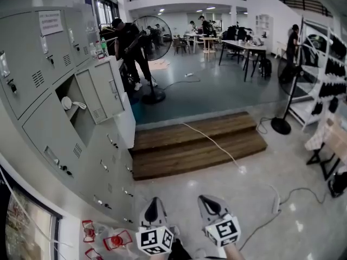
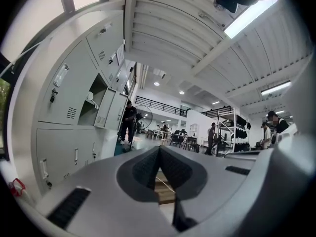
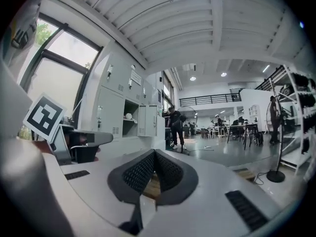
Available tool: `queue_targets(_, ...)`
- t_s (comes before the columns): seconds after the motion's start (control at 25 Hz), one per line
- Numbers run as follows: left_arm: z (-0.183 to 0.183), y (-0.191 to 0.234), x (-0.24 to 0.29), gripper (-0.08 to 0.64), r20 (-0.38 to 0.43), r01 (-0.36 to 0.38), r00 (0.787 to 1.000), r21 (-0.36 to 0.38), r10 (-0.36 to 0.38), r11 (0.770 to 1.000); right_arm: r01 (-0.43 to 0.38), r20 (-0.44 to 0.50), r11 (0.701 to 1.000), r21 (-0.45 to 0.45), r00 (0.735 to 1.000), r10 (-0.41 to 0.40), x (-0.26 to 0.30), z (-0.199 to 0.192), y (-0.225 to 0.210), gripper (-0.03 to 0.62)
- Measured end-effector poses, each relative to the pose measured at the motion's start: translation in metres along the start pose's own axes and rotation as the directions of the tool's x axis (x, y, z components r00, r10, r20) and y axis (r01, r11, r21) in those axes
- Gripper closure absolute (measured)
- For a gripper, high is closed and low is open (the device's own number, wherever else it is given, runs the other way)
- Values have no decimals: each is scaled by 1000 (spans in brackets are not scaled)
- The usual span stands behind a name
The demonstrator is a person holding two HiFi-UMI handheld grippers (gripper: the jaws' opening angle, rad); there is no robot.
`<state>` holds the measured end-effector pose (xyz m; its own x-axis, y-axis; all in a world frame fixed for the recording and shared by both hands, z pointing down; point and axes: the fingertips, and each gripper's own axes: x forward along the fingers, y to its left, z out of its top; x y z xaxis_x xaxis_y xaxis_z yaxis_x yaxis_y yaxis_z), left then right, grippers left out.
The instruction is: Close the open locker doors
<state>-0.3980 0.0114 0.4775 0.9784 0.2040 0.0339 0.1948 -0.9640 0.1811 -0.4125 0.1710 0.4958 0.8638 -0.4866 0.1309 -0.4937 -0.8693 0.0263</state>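
The left tool [image 1: 155,203] and the right tool [image 1: 209,200] are both shut tight and hold nothing. Far off on the left, one locker door [image 1: 101,95] stands open.

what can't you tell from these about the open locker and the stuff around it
All in the head view:
- White object in the open locker: too small to identify.
- Notice on an upper door: print too small to read.
- Red items, bottom left: partly cut off by the edge.
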Motion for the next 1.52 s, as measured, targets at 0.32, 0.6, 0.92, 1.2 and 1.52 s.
queue_targets(0.32,-17,5,6,554,-56,-7,998,34,8,999,-22,-26,1000,20,999,23,8,-9,5,588)
queue_targets(0.6,2,2,31,386,-26,67,997,25,-66,997,-10,-12,999,49,1000,11,29,0,-6,588)
queue_targets(0.92,-4,0,38,219,-41,74,996,-11,-75,997,-26,-62,997,73,998,30,35,-13,-1,588)
queue_targets(1.2,-9,-3,33,219,-50,73,996,-17,-74,997,7,-21,996,87,1000,-5,25,-21,-15,586)
queue_targets(1.52,-24,6,44,219,-86,69,994,-18,-71,997,20,-29,994,105,999,-17,37,-29,-23,588)
